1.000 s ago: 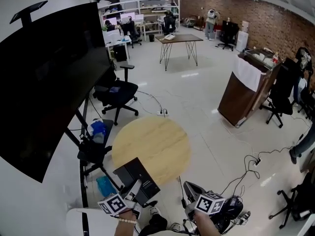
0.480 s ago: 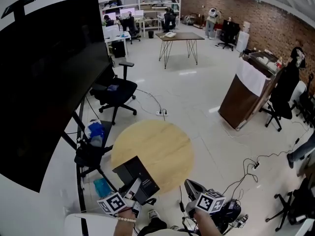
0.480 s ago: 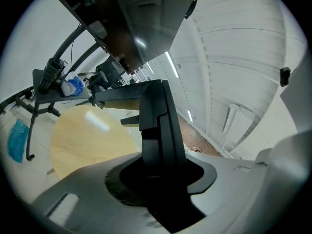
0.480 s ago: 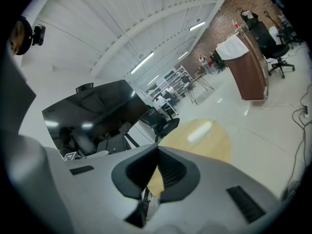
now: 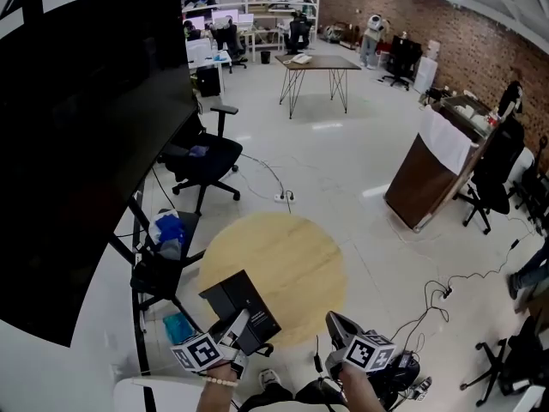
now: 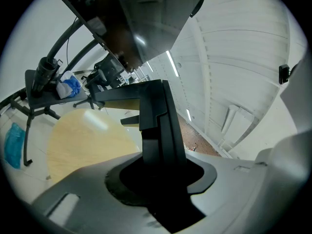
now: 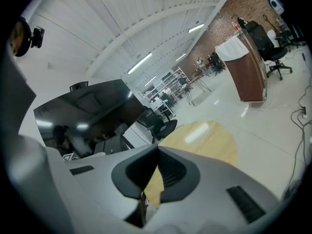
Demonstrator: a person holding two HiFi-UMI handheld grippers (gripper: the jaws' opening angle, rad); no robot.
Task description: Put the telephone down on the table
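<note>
The telephone is a black boxy set, and my left gripper is shut on it. It hangs over the near left edge of the round wooden table. In the left gripper view the telephone stands up between the jaws, with the table beyond it. My right gripper is at the table's near right edge, off the tabletop. In the right gripper view its tips meet, with nothing between them, and the table lies ahead.
A large black screen on a stand fills the left side. Beside the table are the stand's shelf with a blue cloth and a black office chair. A wooden lectern stands at the right. Cables trail on the floor.
Both grippers have drifted a little toward the table, the left one still carrying the telephone. Neither grip has changed.
</note>
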